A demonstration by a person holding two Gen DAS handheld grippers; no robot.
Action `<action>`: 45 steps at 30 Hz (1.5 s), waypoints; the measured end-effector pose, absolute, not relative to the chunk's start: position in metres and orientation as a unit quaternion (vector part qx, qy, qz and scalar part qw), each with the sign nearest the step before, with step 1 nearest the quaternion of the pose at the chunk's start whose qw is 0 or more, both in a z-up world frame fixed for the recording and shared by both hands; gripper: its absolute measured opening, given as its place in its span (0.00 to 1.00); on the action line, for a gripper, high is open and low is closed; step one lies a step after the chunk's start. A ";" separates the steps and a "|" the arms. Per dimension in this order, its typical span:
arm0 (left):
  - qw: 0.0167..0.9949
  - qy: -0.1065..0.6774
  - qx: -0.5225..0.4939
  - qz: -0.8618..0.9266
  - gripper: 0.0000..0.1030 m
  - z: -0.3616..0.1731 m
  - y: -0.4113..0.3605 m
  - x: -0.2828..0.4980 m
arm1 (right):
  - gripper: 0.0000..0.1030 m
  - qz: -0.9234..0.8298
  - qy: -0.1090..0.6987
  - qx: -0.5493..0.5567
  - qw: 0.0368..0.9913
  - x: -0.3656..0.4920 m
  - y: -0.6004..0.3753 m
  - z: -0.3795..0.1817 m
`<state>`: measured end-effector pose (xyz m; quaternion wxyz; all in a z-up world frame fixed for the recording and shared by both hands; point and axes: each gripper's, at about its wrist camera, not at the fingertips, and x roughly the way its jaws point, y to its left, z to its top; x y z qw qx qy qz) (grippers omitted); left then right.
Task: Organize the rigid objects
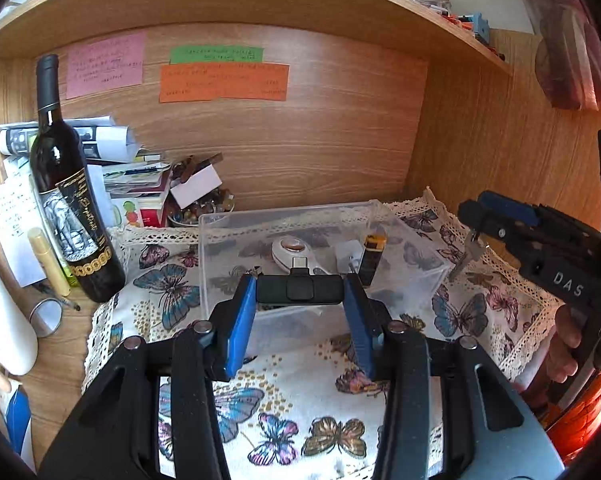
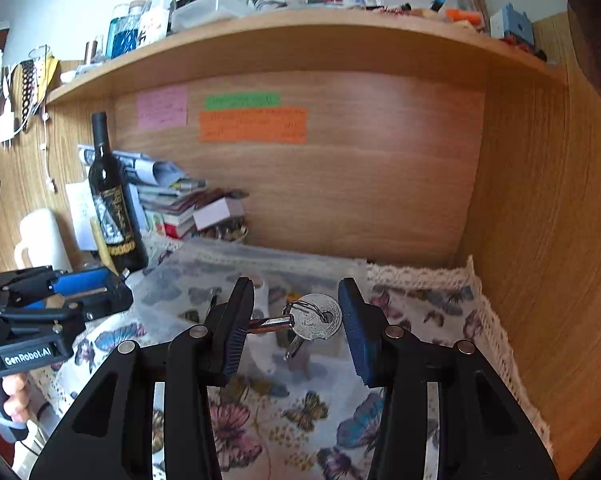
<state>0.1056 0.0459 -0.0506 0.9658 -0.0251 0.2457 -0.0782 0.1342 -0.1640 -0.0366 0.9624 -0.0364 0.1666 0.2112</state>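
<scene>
The left gripper point(image 1: 300, 290) had its blue pads clamped on a small black plastic USB-C adapter point(image 1: 299, 289), held over the near wall of the clear plastic storage box point(image 1: 220, 240) on the butterfly-print cloth point(image 1: 284, 400). Inside the box lay a white oval fob point(image 1: 290, 250) and a black-and-yellow lighter point(image 1: 371, 254). The right gripper point(image 2: 296, 322) pinched a bunch of silver keys on a ring point(image 2: 314, 318) crosswise between half-closed jaws, above that box. A dark wine bottle point(image 1: 66, 200) stood upright at the left.
</scene>
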 end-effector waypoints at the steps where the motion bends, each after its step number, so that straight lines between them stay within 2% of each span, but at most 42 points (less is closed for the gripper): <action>1: 0.965 0.247 -0.026 -0.080 0.42 -0.050 0.045 0.109 | 0.40 0.211 0.164 -0.035 0.963 0.137 -0.164 -0.036; 9: 0.955 0.280 -0.032 -0.086 0.42 -0.062 0.042 0.157 | 0.40 0.218 0.187 -0.036 0.957 0.171 -0.155 -0.047; 17: 0.939 0.330 -0.040 -0.092 0.42 -0.091 0.035 0.193 | 0.40 0.224 0.254 -0.041 0.940 0.205 -0.145 -0.085; 24: 0.933 0.342 -0.045 -0.097 0.42 -0.100 0.035 0.201 | 0.39 0.219 0.294 -0.047 0.929 0.223 -0.138 -0.106; 39: 0.954 0.285 -0.039 -0.088 0.42 -0.067 0.036 0.163 | 0.40 0.221 0.246 -0.035 0.943 0.192 -0.151 -0.075; 45: 0.966 0.243 -0.043 -0.075 0.46 -0.044 0.038 0.131 | 0.52 0.224 0.203 -0.020 0.953 0.161 -0.164 -0.055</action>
